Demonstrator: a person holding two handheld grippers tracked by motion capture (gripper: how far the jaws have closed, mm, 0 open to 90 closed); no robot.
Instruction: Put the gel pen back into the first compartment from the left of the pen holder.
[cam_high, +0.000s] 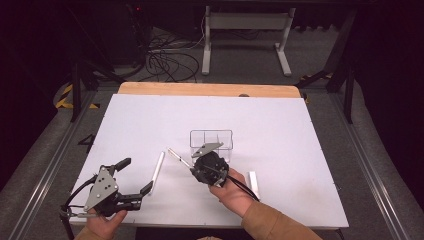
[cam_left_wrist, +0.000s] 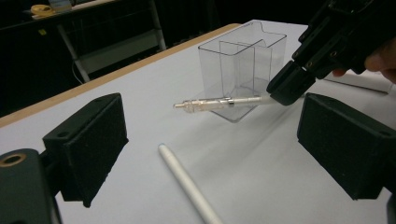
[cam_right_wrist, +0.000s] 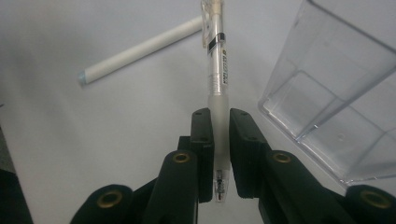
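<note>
**Pen gripped by its tip end, ready for the clear organiser**

The right tongs (cam_right_wrist: 219, 154) are closed on a clear-barrelled pen (cam_right_wrist: 217, 70), pinching it near the writing tip so most of the barrel sticks out ahead of the jaws. That end grip looks chosen so the free length can be tipped into a slot. The left gripper view shows the pen (cam_left_wrist: 219, 101) held roughly level and clear of the desk (cam_high: 280, 120), just in front of the clear divided organiser (cam_left_wrist: 243, 65), which stands upright around the middle of the desk, empty as far as can be seen.

The left tongs (cam_high: 131, 176) rest near the desk's near left corner with jaws wide apart and nothing between them, probably parked out of the way. A white stylus-like pen (cam_high: 157, 172) lies flat just beside them, and another white piece (cam_high: 254, 184) lies towards the near edge, right of the right hand (cam_high: 232, 192); both seem to be waiting their turn.
</note>
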